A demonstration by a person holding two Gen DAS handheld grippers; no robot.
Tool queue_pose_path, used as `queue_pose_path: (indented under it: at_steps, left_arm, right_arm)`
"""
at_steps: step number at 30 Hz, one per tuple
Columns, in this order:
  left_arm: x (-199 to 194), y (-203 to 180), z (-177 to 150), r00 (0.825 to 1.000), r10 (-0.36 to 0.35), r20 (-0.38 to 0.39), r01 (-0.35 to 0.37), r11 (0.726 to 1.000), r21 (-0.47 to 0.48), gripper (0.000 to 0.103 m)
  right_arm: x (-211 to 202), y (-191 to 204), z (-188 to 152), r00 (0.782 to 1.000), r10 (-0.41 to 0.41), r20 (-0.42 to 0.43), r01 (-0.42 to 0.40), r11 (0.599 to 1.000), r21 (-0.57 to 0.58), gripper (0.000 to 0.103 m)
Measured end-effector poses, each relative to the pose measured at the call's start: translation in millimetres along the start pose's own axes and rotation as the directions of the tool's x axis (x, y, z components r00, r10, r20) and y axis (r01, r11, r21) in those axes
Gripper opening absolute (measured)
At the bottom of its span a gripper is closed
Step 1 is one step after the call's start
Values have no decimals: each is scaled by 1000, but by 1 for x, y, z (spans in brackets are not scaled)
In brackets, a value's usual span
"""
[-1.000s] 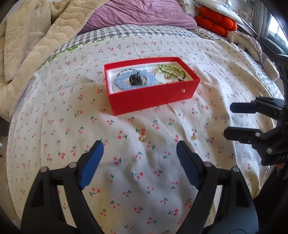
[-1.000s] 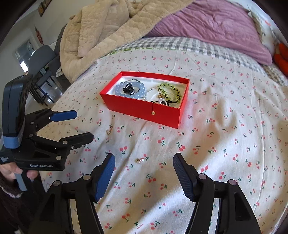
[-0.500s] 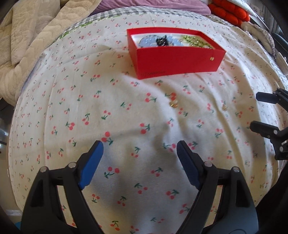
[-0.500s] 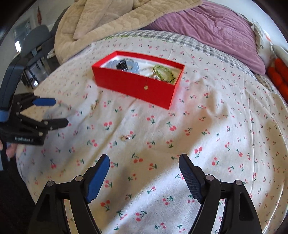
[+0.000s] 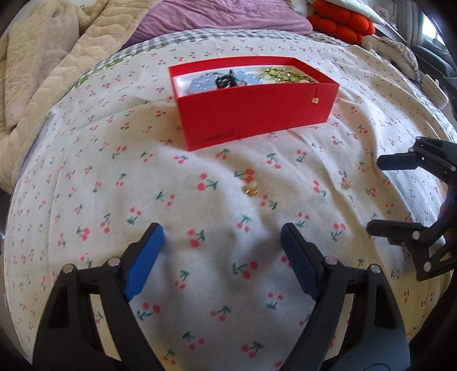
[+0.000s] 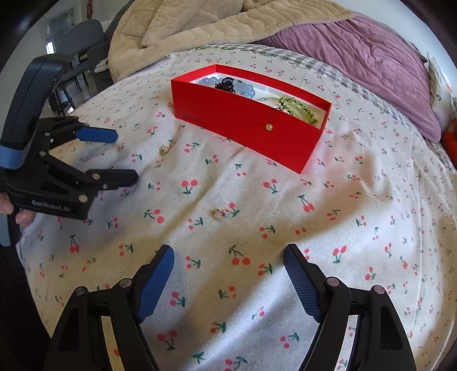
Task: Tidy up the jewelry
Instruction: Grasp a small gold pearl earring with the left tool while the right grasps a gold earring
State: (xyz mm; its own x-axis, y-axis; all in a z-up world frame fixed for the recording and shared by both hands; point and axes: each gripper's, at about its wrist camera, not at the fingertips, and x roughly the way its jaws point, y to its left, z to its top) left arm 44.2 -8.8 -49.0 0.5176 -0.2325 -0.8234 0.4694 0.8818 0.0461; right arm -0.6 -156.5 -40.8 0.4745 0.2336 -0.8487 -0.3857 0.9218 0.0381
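A red box (image 5: 257,114) (image 6: 248,125) sits on the cherry-print bed sheet and holds a blue bead bracelet (image 5: 200,82), a black piece and a green bracelet (image 6: 300,108). Two small gold pieces lie loose on the sheet in front of it: one (image 5: 250,189) (image 6: 163,150) ahead of my left gripper (image 5: 221,254), one (image 5: 346,183) (image 6: 220,213) ahead of my right gripper (image 6: 228,274). Both grippers are open and empty, low over the sheet. Each shows in the other's view, the right one (image 5: 377,197) and the left one (image 6: 125,157).
A beige blanket (image 6: 200,25) and a purple duvet (image 6: 371,62) lie piled behind the box. Red-orange cushions (image 5: 340,20) sit at the far right. Chairs (image 6: 82,48) stand beyond the bed's left edge.
Both grippers have dropped lower and moved closer to the sheet and the loose gold pieces. The box looks larger and is seen more from the side. Both stay open.
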Motion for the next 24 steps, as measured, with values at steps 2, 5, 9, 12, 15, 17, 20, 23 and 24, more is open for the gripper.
queue_pose_path:
  at_steps: [2,5,9,12,15,17,20,23,24]
  left_arm:
    - [0,-3,4,1000,-28,11,28,1000,7,82]
    - [-1,-8,11,998,-64,29,64,998,19,76]
    - [2,-13,15,994,-109,26,108,993,36,65]
    - [7,-16,16,993,-117,13,116,992,49,60]
    - [10,-16,18,992,-125,5,125,991,52,56]
    - [12,-15,19,991,-135,-4,135,989,52,53]
    - [15,-14,19,990,-141,-10,141,989,47,49]
    - [16,-15,20,990,-142,-14,143,989,50,43]
    - [16,-15,21,990,-142,-16,143,988,52,40]
  right_arm:
    - [2,-1,4,1000,19,14,-19,1000,0,80]
    - [5,-2,9,998,63,29,-63,998,5,80]
    - [16,1,15,994,105,11,-105,994,16,80]
    - [22,3,17,995,102,4,-102,995,2,80]
    - [25,3,19,995,103,2,-103,995,0,78]
    - [27,1,21,994,111,-7,-111,994,11,78]
    - [29,-1,23,994,105,-8,-104,994,18,74]
    - [30,-6,25,994,105,-11,-105,994,25,70]
    - [31,-7,25,994,106,-12,-106,994,25,69]
